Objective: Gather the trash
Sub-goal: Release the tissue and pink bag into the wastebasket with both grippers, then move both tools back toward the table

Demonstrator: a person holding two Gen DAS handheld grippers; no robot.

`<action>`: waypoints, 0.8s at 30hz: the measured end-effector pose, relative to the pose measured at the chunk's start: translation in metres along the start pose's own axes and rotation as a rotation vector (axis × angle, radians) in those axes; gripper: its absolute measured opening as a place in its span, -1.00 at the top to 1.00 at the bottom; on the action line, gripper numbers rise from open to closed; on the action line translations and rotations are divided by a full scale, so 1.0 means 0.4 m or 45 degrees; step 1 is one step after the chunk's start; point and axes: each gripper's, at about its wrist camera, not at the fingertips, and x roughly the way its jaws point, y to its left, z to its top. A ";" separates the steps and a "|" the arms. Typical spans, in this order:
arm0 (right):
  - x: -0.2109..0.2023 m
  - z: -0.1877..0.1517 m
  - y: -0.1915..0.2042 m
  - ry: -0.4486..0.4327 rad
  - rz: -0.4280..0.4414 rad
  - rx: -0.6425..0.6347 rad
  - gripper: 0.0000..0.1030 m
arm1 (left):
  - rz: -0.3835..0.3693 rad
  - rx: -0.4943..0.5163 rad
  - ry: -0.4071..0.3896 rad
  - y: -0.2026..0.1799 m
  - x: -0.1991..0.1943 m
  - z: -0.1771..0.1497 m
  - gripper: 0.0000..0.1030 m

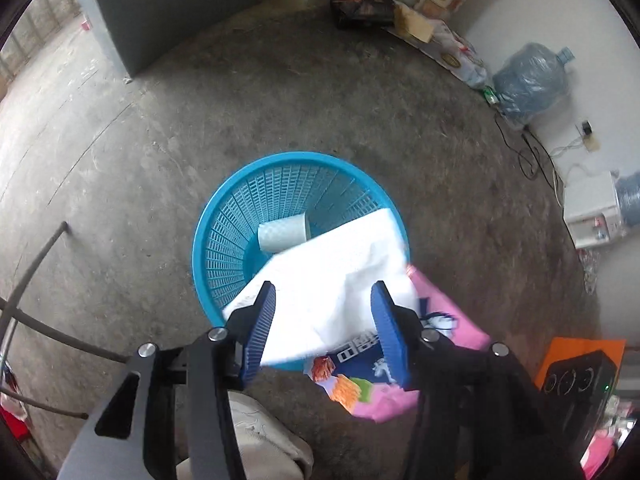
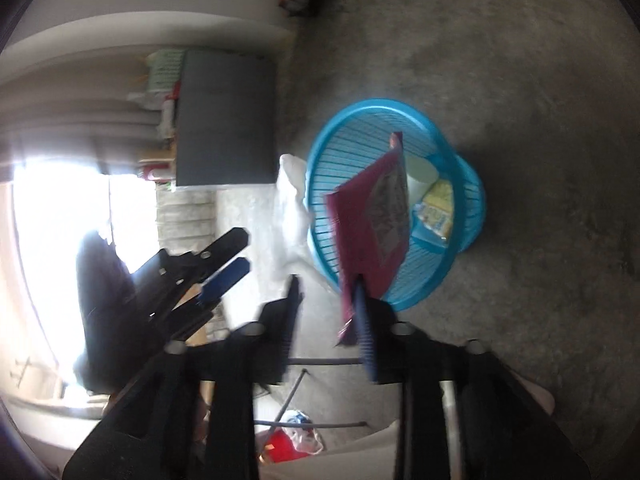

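A blue mesh basket (image 1: pixel 224 236) stands on the concrete floor; it also shows in the right wrist view (image 2: pixel 468 184). Inside lie a pale paper cup (image 1: pixel 282 232) and a yellow wrapper (image 2: pixel 438 208). My left gripper (image 1: pixel 324 320) is open above the basket's near rim, with a white tissue (image 1: pixel 340 264) falling between its fingers. A pink snack bag (image 1: pixel 400 376) hangs just beyond. My right gripper (image 2: pixel 330 316) is open, and the pink snack bag (image 2: pixel 372 220) rests against its right finger, over the basket. The left gripper (image 2: pixel 224 272) and the white tissue (image 2: pixel 292 204) show to the left.
A grey cabinet (image 1: pixel 160 12) stands at the back left. A dark box (image 1: pixel 362 6), a water jug (image 1: pixel 532 80), cables and a white device (image 1: pixel 592 212) line the right wall. Metal chair legs (image 1: pixel 32 272) are at the left. A black speaker (image 1: pixel 576 380) sits at the right.
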 end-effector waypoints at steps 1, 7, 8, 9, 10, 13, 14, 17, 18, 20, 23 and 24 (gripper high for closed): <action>-0.006 0.000 0.005 -0.004 0.021 -0.008 0.26 | -0.010 -0.012 -0.003 0.000 -0.001 -0.003 0.01; -0.033 -0.019 0.034 -0.022 0.034 -0.142 0.05 | -0.035 0.007 -0.081 -0.013 -0.060 -0.007 -0.12; -0.038 -0.020 0.031 -0.025 0.035 -0.145 0.04 | -0.043 0.008 -0.091 -0.017 -0.078 -0.009 -0.13; -0.042 -0.022 0.029 -0.029 0.035 -0.152 0.04 | -0.055 0.010 -0.106 -0.021 -0.098 -0.012 -0.14; -0.053 -0.026 0.028 -0.037 0.027 -0.161 0.04 | -0.063 0.014 -0.122 -0.025 -0.120 -0.016 -0.17; -0.076 -0.035 0.029 -0.046 0.031 -0.178 0.04 | -0.091 0.040 -0.178 -0.039 -0.193 -0.035 -0.21; -0.086 -0.040 0.030 -0.051 0.026 -0.189 0.03 | -0.097 0.049 -0.194 -0.041 -0.216 -0.043 -0.23; -0.099 -0.052 0.046 -0.063 0.001 -0.238 0.02 | -0.121 0.068 -0.243 -0.046 -0.291 -0.076 -0.29; -0.111 -0.062 0.052 -0.068 -0.018 -0.260 -0.02 | -0.131 0.076 -0.260 -0.046 -0.316 -0.089 -0.30; -0.129 -0.078 0.067 -0.078 -0.054 -0.317 -0.07 | -0.142 0.096 -0.299 -0.039 -0.367 -0.118 -0.33; -0.152 -0.116 0.099 -0.104 -0.138 -0.430 -0.22 | -0.123 0.135 -0.355 -0.025 -0.439 -0.168 -0.37; -0.159 -0.129 0.107 -0.111 -0.160 -0.466 -0.26 | -0.117 0.145 -0.373 -0.019 -0.461 -0.186 -0.37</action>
